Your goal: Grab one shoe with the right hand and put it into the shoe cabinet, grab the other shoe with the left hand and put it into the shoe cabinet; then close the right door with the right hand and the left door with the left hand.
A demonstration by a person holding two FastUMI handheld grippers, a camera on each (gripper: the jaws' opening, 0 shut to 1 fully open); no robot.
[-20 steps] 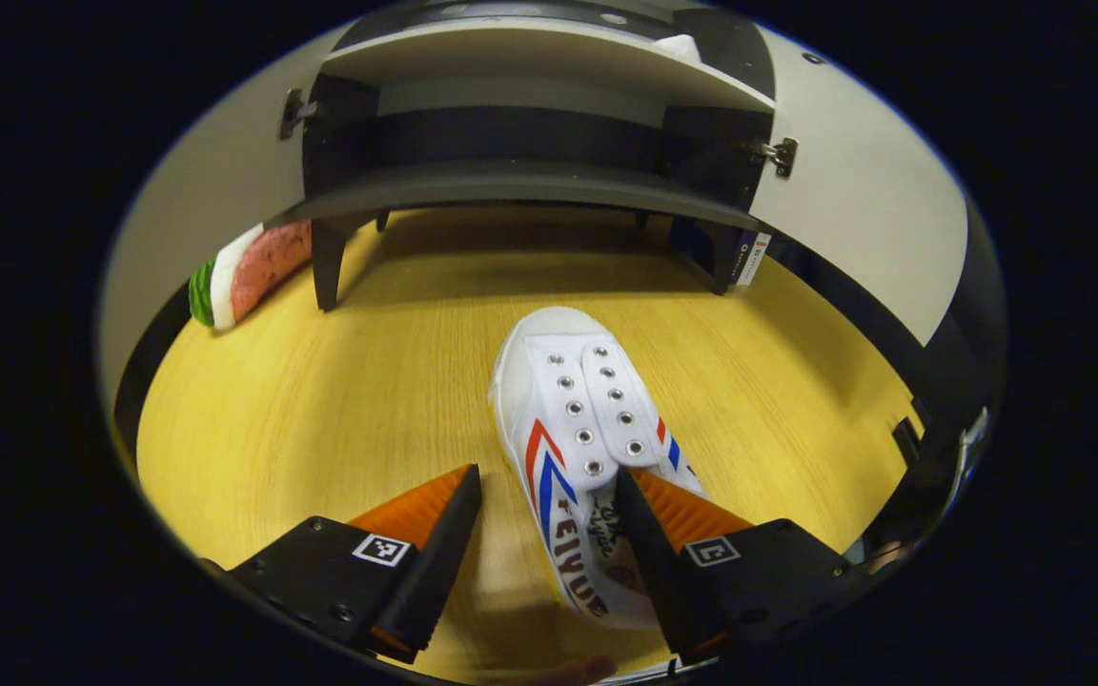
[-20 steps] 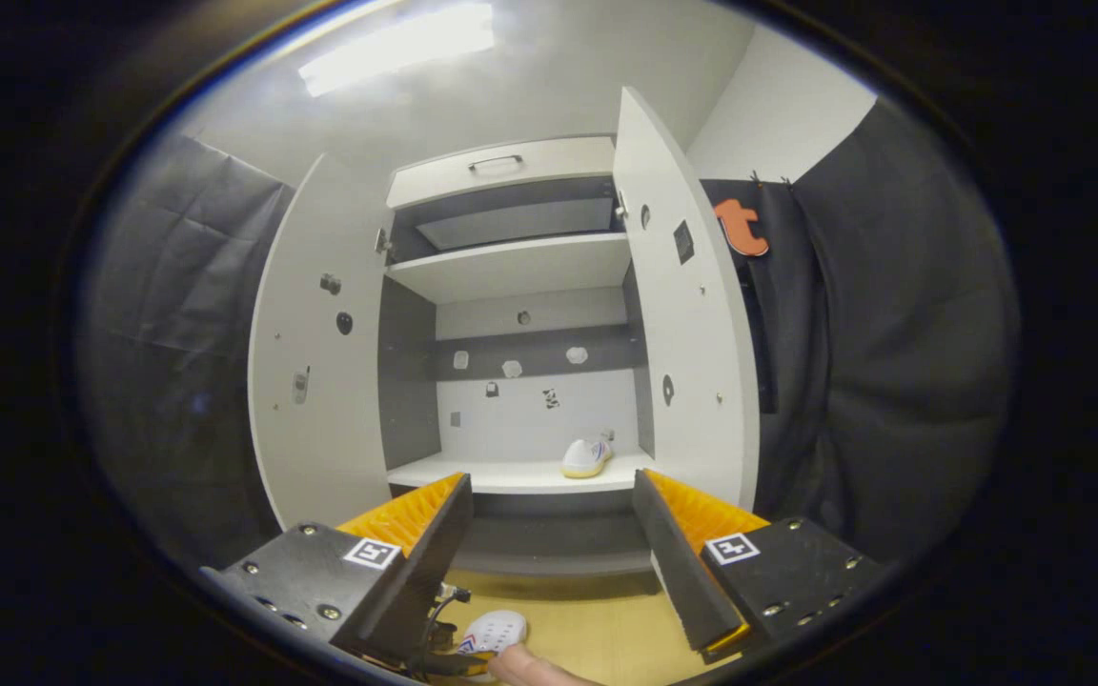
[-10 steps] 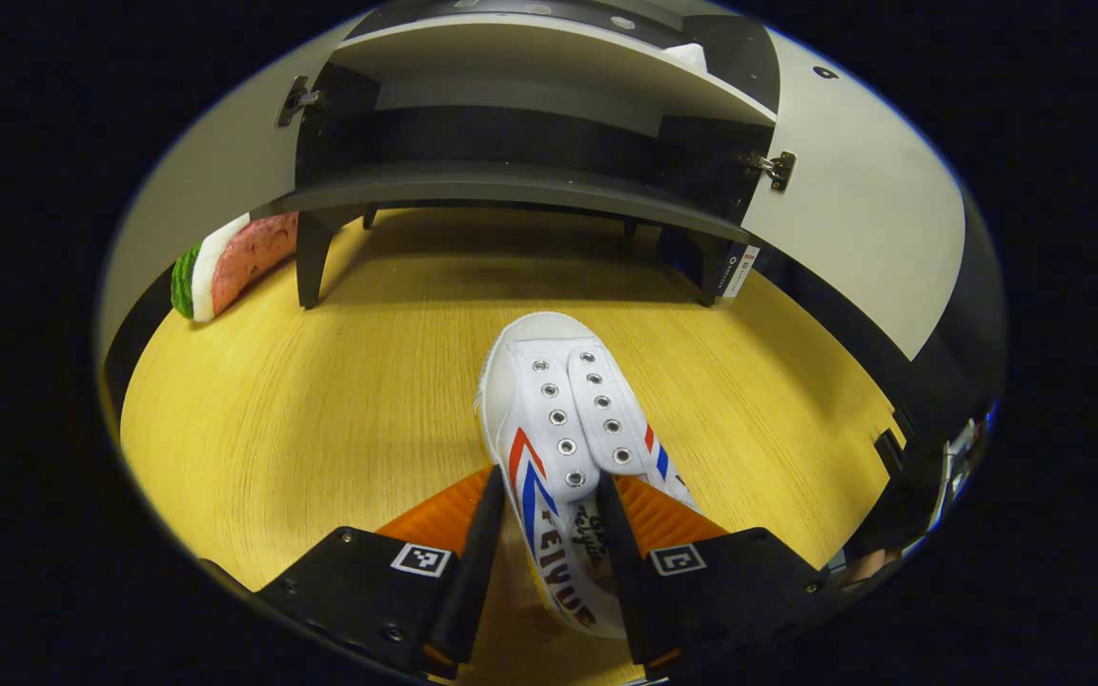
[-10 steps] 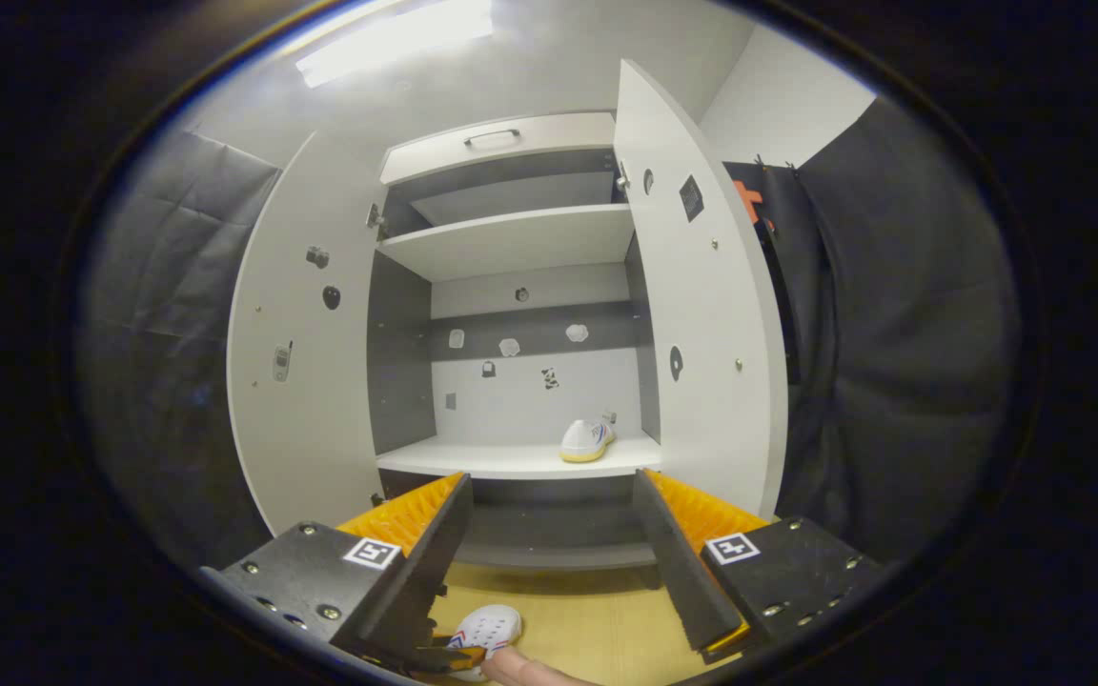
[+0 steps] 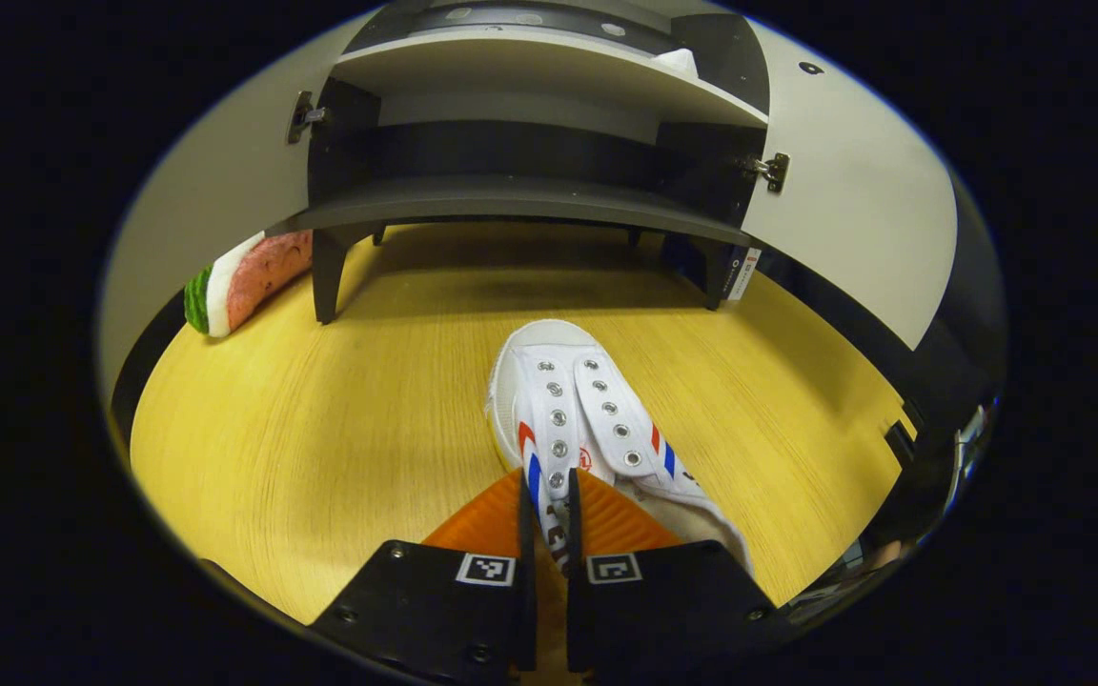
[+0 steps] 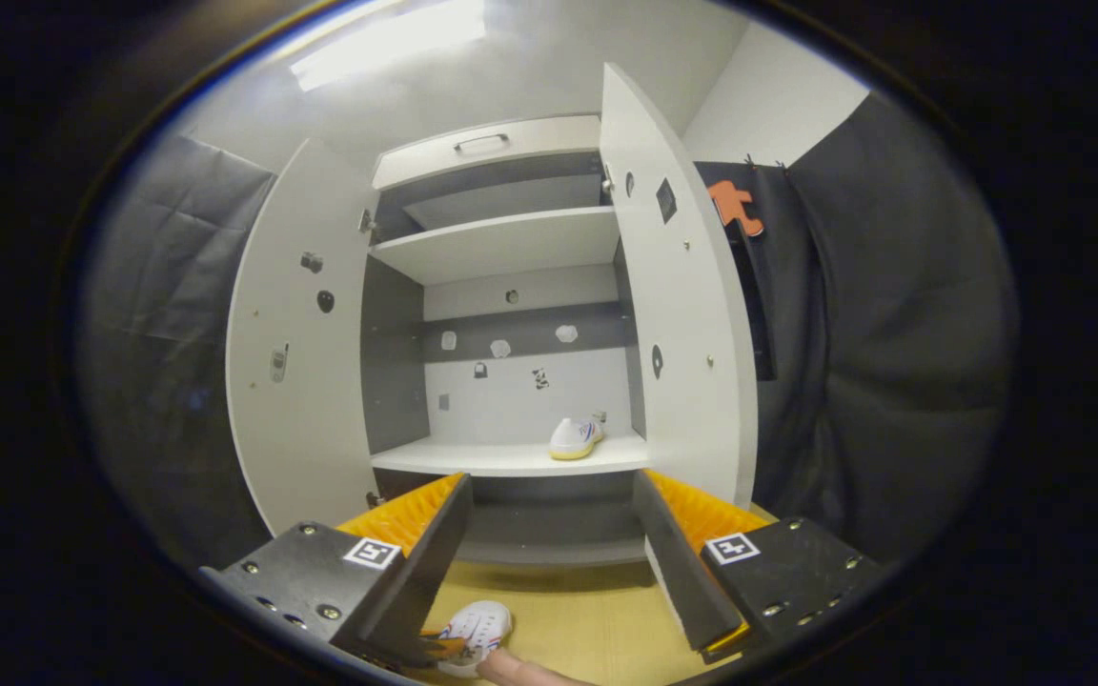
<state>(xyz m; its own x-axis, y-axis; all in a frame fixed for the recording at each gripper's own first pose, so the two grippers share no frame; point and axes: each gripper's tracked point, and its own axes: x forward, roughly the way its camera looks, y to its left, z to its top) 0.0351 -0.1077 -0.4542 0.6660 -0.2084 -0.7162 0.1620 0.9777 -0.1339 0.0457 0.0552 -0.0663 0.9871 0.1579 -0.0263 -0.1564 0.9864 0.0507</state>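
Observation:
A white shoe (image 5: 587, 410) with red and blue stripes lies on the yellow wooden floor, toe toward the shoe cabinet (image 5: 511, 200). My left gripper (image 5: 549, 488) is shut on the shoe's left side wall, which is pinched between both fingers. In the right gripper view this shoe (image 6: 475, 629) shows at the bottom edge, beside a person's finger (image 6: 520, 669). The second white shoe (image 6: 576, 438) rests on the right side of the cabinet's lower shelf (image 6: 473, 463). My right gripper (image 6: 549, 519) hangs open and holds nothing, in front of the cabinet and well back from it.
Both cabinet doors stand wide open, the left door (image 6: 292, 372) and the right door (image 6: 687, 333). A watermelon-slice toy (image 5: 239, 278) lies on the floor by the cabinet's left leg. Black cloth hangs on both sides.
My left gripper's fingers have come together from wide apart onto the shoe's side wall, and the shoe has tipped slightly. The right gripper stays open and has barely shifted.

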